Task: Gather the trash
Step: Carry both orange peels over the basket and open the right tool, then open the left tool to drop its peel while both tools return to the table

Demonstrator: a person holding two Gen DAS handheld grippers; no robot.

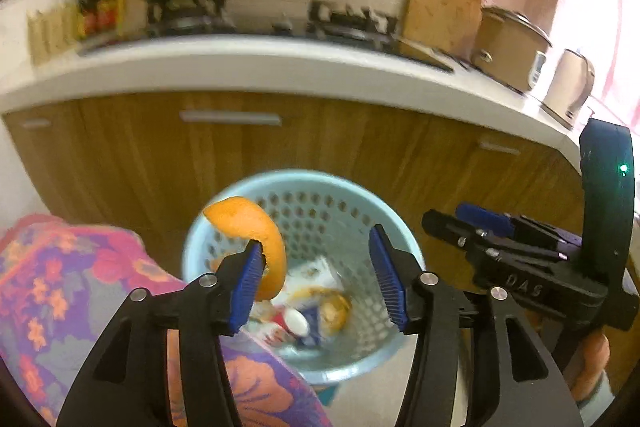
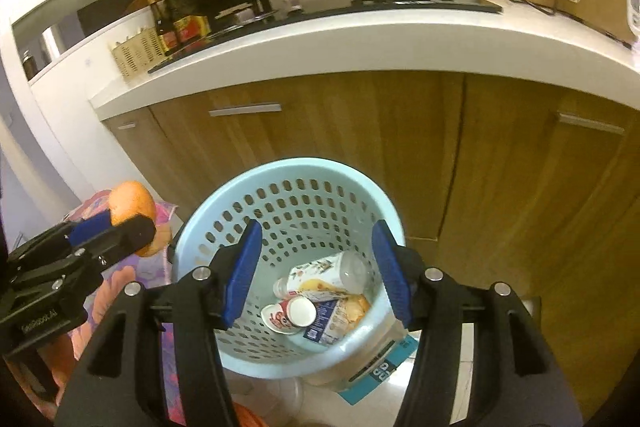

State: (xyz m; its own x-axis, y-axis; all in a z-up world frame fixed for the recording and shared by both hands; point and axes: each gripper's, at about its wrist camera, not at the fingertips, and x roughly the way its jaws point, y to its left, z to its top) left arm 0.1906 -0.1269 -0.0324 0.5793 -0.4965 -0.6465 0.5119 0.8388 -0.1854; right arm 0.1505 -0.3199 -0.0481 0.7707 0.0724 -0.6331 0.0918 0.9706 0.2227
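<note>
Both grippers hung spread above the pale blue perforated plastic basket (image 2: 288, 187), the right gripper (image 2: 316, 275) empty, the left gripper (image 1: 316, 283) with curled orange peel (image 1: 256, 239) clinging to one pad, likely needing a shake over the rim
</note>
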